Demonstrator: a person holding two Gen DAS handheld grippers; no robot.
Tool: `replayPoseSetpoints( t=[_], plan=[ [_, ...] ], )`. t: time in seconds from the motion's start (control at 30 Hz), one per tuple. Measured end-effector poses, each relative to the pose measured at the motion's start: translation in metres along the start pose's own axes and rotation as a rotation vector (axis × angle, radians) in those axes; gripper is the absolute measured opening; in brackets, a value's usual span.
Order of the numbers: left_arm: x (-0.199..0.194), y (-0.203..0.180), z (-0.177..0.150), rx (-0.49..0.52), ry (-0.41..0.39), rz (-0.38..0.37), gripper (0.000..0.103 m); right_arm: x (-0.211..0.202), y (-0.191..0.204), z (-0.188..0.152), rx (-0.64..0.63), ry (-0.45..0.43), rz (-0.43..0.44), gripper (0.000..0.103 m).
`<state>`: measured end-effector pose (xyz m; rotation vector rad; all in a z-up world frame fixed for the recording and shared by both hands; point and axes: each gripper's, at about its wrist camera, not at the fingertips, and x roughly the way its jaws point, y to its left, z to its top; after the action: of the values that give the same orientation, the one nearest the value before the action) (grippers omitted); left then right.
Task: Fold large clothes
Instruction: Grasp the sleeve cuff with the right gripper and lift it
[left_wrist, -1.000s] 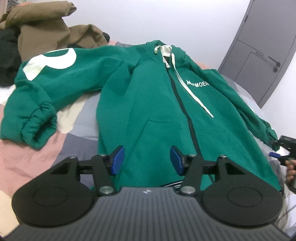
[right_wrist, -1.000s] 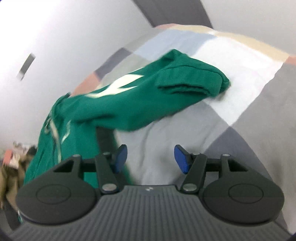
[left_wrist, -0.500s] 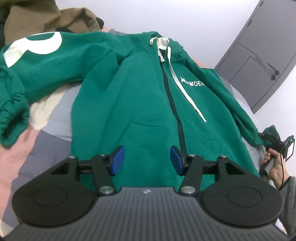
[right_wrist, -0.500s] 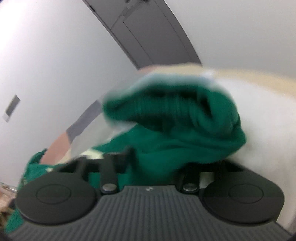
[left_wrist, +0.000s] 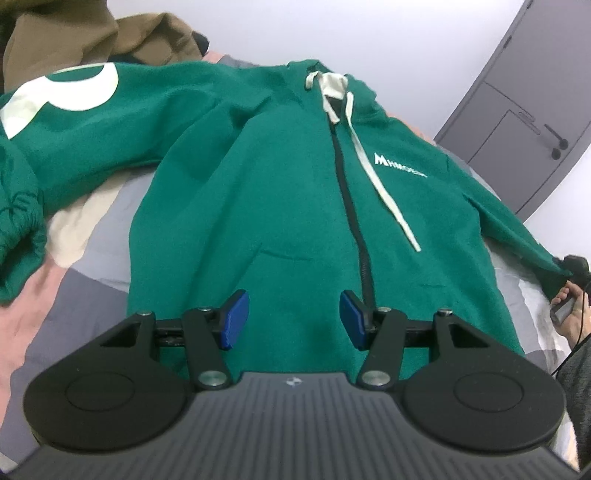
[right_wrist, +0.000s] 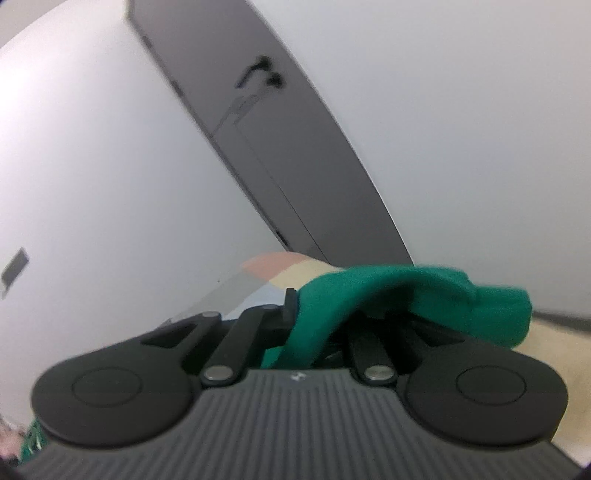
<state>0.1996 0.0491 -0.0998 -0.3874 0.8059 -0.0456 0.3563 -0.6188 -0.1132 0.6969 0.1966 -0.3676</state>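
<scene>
1. Green hoodie (left_wrist: 280, 206): spread front-up on a patchwork bedspread (left_wrist: 48, 325), zipped.
2. Right gripper (right_wrist: 314, 325): clamped on the right sleeve cuff (right_wrist: 417, 299), sleeve lifted clear.
3. Left gripper (left_wrist: 293, 319): half-wide, empty, above the hem.
4. Step: folding the sleeve; next, probably carry the cuff across the chest.

bed (left_wrist: 85, 310) with patchwork cover in grey, pink and cream; green zip hoodie (left_wrist: 280, 206) spread flat at centre, brown garment (left_wrist: 110, 40) heaped at 11 o'clock.
</scene>
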Motion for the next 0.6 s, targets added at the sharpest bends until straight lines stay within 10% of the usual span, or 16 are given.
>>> replayPoseSetpoints(
  t=[0.17, 0.43, 0.6],
  plan=[
    [0.008, -0.003, 0.003, 0.002, 0.012, 0.016, 0.060, 0.029, -0.051, -0.014, 0.299, 0.070, 0.017, 0.065],
    [0.025, -0.007, 0.011, -0.015, 0.027, 0.048, 0.060, 0.060, -0.053, 0.006, 0.291, 0.009, 0.006, 0.064],
    [0.044, -0.011, 0.024, -0.028, 0.030, 0.070, 0.060, 0.097, -0.058, 0.032, 0.237, 0.032, -0.067, 0.023]
  ],
)
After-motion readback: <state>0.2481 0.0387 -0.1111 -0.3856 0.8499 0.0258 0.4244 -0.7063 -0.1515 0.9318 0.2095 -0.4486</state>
